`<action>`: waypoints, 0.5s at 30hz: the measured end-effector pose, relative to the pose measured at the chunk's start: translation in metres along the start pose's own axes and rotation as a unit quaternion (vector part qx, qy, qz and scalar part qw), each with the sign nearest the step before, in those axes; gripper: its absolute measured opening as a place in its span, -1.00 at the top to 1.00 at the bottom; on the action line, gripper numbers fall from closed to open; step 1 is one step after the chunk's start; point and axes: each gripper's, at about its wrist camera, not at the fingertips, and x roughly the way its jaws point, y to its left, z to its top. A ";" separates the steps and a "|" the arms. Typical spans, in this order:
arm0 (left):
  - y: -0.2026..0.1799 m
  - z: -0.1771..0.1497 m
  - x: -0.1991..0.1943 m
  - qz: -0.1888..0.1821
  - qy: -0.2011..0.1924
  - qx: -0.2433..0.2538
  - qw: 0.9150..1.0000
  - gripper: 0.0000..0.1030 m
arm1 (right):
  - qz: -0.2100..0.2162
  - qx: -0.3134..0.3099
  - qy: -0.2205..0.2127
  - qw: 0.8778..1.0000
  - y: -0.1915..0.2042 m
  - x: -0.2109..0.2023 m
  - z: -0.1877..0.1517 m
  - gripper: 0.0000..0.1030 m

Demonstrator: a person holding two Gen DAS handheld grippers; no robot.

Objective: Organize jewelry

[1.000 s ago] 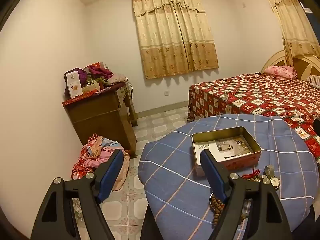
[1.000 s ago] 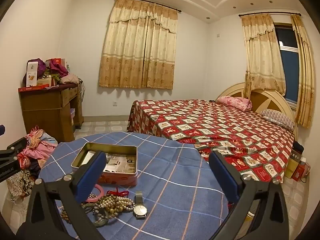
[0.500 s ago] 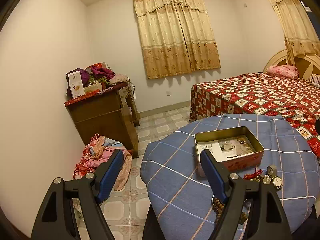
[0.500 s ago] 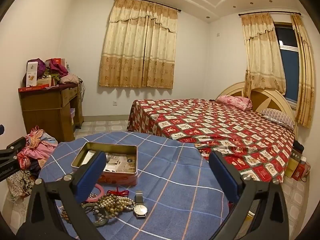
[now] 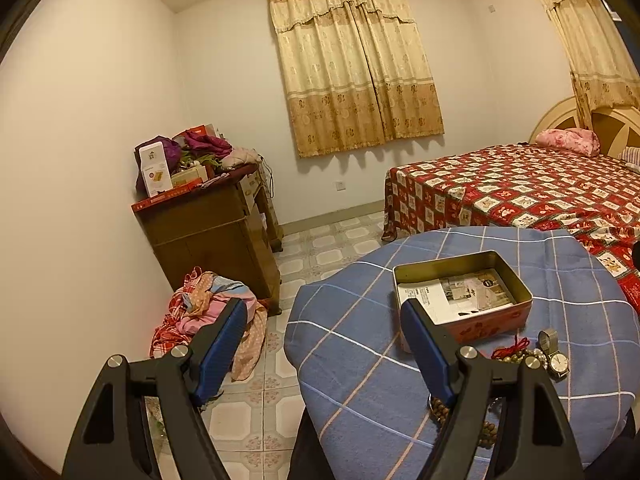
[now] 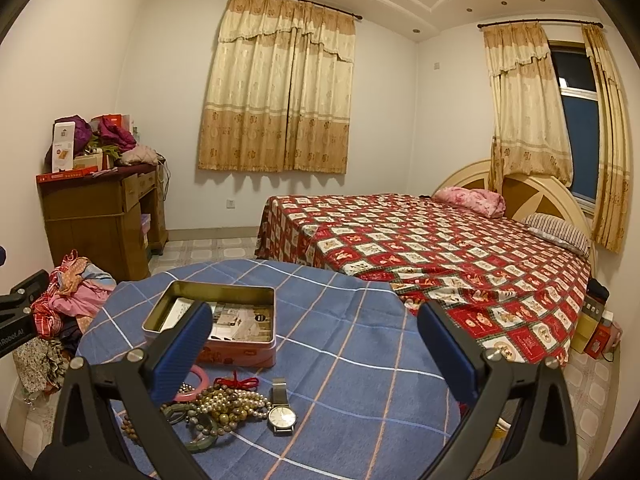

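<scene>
An open tin box [image 6: 216, 322] with paper inside stands on a round table under a blue checked cloth [image 6: 344, 344]; it also shows in the left wrist view [image 5: 464, 300]. A heap of bead strands [image 6: 228, 402], a pink bangle [image 6: 198, 380], a red cord [image 6: 236, 382] and a wristwatch [image 6: 282, 414] lie in front of the box. The watch shows in the left wrist view [image 5: 556, 360] too. My right gripper [image 6: 316, 320] is open and empty above the table. My left gripper [image 5: 324, 320] is open and empty at the table's left edge.
A bed with a red patterned cover [image 6: 440, 248] stands behind the table on the right. A wooden desk [image 5: 212, 236] piled with things stands at the left wall, with a heap of clothes [image 5: 208, 320] on the tiled floor beside it.
The left gripper has shifted slightly, so the table and box sit a little further right in its view. The right gripper has hardly moved. Both stay open.
</scene>
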 end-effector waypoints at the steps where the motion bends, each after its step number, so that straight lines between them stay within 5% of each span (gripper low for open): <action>1: 0.000 0.000 0.000 0.000 0.000 0.000 1.000 -0.54 | -0.001 0.001 0.000 1.000 0.000 -0.001 0.000 -1.00; 15: -0.002 0.001 -0.001 0.003 -0.002 0.001 1.000 -0.54 | 0.000 0.001 0.000 1.000 0.001 0.004 -0.002 -1.00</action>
